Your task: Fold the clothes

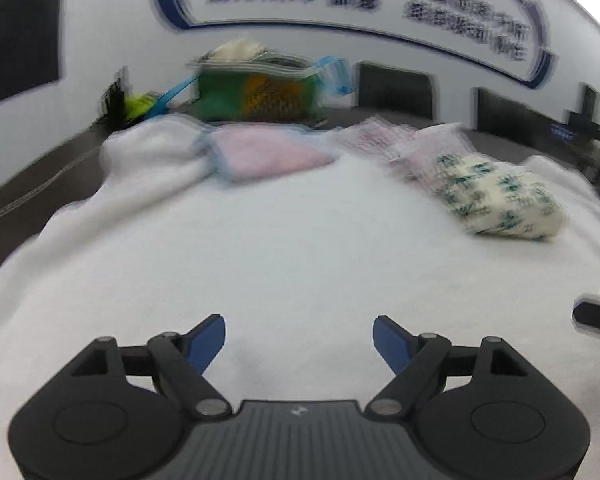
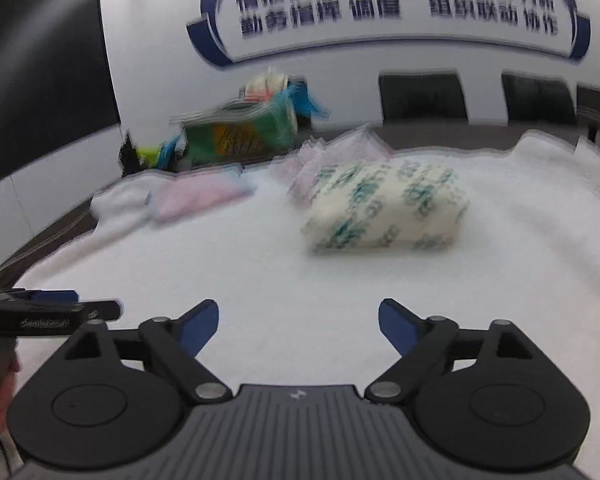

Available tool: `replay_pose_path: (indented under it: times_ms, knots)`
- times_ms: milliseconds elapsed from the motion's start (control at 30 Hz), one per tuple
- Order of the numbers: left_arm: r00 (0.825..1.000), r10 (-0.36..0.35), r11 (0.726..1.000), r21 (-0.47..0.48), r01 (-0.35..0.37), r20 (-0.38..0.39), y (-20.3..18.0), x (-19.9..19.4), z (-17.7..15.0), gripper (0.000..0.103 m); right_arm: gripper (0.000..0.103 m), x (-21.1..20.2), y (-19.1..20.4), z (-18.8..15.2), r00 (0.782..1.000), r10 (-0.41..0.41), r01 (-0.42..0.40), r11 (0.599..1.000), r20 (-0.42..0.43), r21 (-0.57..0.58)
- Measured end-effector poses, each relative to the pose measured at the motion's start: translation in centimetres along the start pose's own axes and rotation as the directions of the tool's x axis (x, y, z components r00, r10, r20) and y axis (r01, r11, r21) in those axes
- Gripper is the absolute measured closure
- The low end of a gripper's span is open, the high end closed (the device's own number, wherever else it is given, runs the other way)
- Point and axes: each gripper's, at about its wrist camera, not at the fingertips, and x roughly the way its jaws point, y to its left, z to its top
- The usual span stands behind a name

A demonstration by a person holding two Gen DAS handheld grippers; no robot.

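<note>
Left claw [image 1: 299, 338] and right claw [image 2: 299, 325] both spread apart, empty, above white fleece cloth [image 1: 284, 240]; folded cream green-printed garment [image 2: 386, 206] beyond.

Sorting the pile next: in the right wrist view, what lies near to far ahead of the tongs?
Right tongs → white cloth → folded green-print item → pink stack → chairs

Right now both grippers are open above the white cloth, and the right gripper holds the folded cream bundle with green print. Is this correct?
Not quite. The right gripper holds nothing: in the right wrist view the folded cream bundle with green print lies apart, ahead of it on the white cloth. The left gripper is open too.
</note>
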Motion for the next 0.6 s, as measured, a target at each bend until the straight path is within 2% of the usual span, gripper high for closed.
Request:
replay_pose_path:
  times_ms: [67, 100, 167, 233, 367, 600]
  knots:
    - [0.999, 0.043, 0.999, 0.007, -0.043, -0.009, 0.7, 0.5, -0.6, 0.021, 0.000, 1.5, 2.2, -0.6, 0.999, -0.015, 0.015, 1.000, -0.029, 0.016]
    - [0.999, 0.054, 0.998, 0.019, -0.054, -0.006, 0.9, 0.5, -0.8, 0.019, 0.001, 2.2, 3.0, -0.9, 0.999, -0.025, 0.026, 0.999, -0.042, 0.020]
    - [0.998, 0.054, 0.998, 0.021, -0.054, -0.007, 1.2, 0.6, -1.1, 0.005, 0.001, 3.1, 3.8, -1.2, 0.996, -0.064, 0.065, 0.998, -0.058, 0.016]
    - [0.999, 0.048, 0.999, 0.017, -0.047, -0.013, 1.3, 0.8, -1.2, 0.000, 0.001, 4.0, 4.5, -1.4, 0.992, -0.103, 0.104, 0.995, -0.073, 0.012]
    - [0.999, 0.050, 0.998, 0.028, -0.050, -0.020, 1.1, 1.1, -1.3, 0.000, 0.000, 5.8, 5.9, -1.9, 0.979, -0.177, 0.178, 0.984, -0.103, -0.004]
    - [1.000, 0.028, 1.000, 0.010, -0.028, -0.009, 1.5, 1.1, -1.4, 0.000, 0.000, 6.4, 6.9, -1.8, 0.962, -0.235, 0.231, 0.972, -0.137, -0.047]
